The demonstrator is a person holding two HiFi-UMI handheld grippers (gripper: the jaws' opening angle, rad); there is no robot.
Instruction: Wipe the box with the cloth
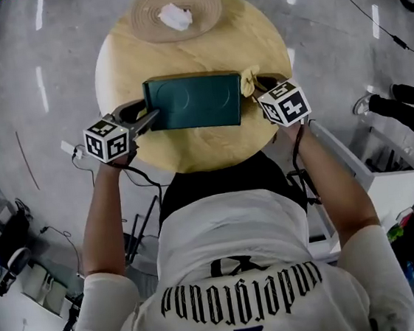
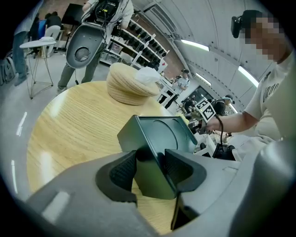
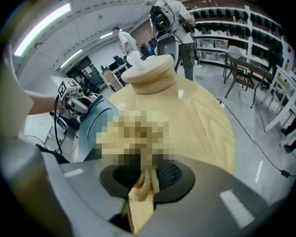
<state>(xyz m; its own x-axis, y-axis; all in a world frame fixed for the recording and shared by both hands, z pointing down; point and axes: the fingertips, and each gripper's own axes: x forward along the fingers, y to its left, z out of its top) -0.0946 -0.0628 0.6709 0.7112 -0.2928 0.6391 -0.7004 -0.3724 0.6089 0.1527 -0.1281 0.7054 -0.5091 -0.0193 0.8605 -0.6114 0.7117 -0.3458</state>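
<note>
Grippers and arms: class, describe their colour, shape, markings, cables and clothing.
The left gripper and right gripper each have a grey body, black ribbed fingers and a white cube with black square markers. Black cables trail from both. The person wears a white short-sleeved T-shirt.

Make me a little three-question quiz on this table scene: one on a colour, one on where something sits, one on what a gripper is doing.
1. The box is: A red, B dark green, C white.
2. The woven straw piece lies: A on the box, B at the table's far edge, C under the table.
3. The right gripper is: A open and empty, B shut on the box, C shut on the yellow cloth.

Answers: B, its top and sides show dark green; B, it sits beyond the box by the rim; C, the cloth is pinched between its jaws.
</note>
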